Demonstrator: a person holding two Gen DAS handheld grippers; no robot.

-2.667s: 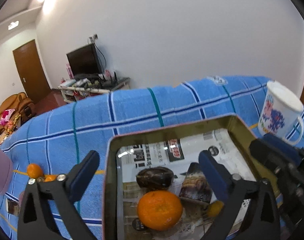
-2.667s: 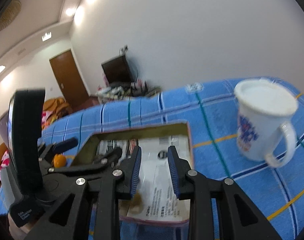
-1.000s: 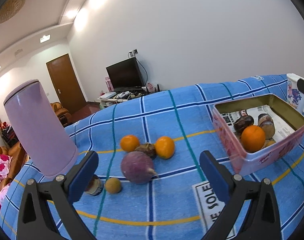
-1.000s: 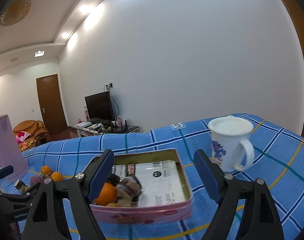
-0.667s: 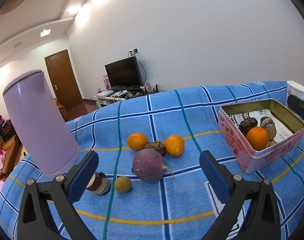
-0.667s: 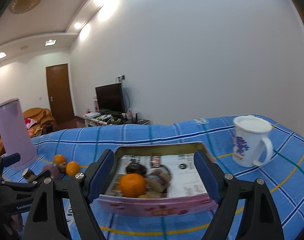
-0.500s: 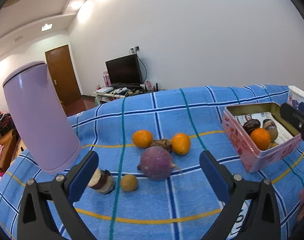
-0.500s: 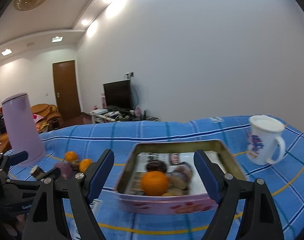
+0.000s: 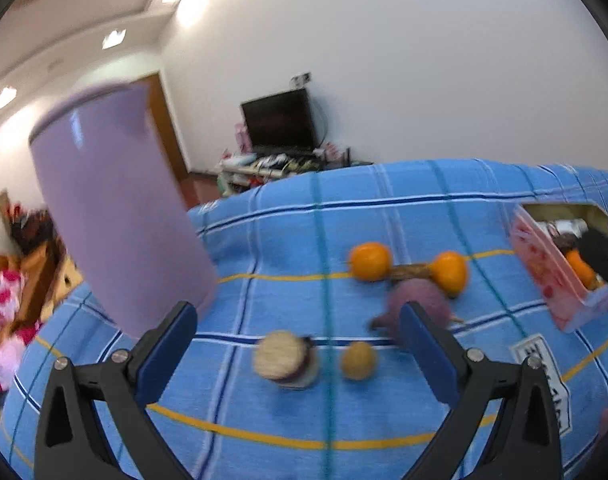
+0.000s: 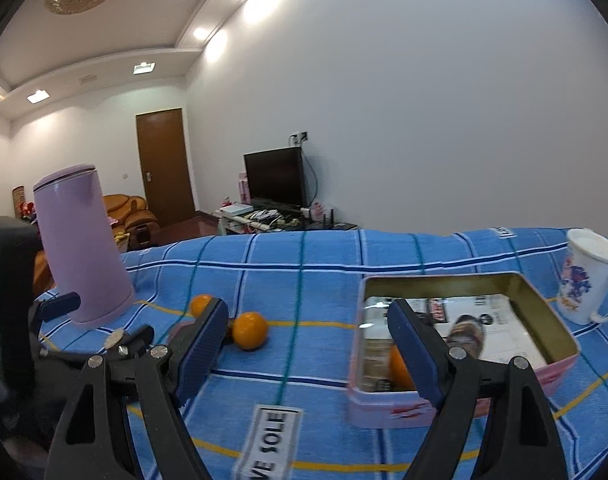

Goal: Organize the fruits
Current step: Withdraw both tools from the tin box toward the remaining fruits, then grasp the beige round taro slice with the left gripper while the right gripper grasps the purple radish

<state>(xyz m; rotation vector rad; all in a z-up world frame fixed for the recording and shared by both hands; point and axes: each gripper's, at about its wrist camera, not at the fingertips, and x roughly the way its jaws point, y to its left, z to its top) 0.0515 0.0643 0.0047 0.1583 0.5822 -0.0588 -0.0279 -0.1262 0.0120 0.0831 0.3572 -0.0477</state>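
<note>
Both grippers are hanging over a blue checked tablecloth (image 10: 327, 280), nothing between the fingers of either. The left gripper (image 9: 300, 344) is standing wide open, empty; its view is motion-blurred. Just past its fingertips are lying a round tan-topped dark-sided piece (image 9: 282, 356) and a small yellowish-brown round fruit (image 9: 357, 360), near each other but apart. Behind the right finger a purple round root-like fruit (image 9: 417, 300) is partly hidden. Further back two orange mandarins (image 9: 369, 261) are sitting with a brownish item (image 9: 409, 270) between them; blur is hiding whether they are touching. A tall lilac cylindrical container (image 9: 116, 216) is standing upright at the left.

The right gripper (image 10: 307, 344) is also spread wide, empty. A pink rectangular metal tin (image 10: 387, 404) is sitting on the cloth at the right, lined with printed paper, holding one orange mandarin in the tin (image 10: 397, 364) and a brown-and-dark item (image 10: 465, 334). A white floral ceramic mug (image 10: 583, 280) is standing beyond the tin, apart from it. One of the loose mandarins is showing between the right fingers, well away from the tin.
</note>
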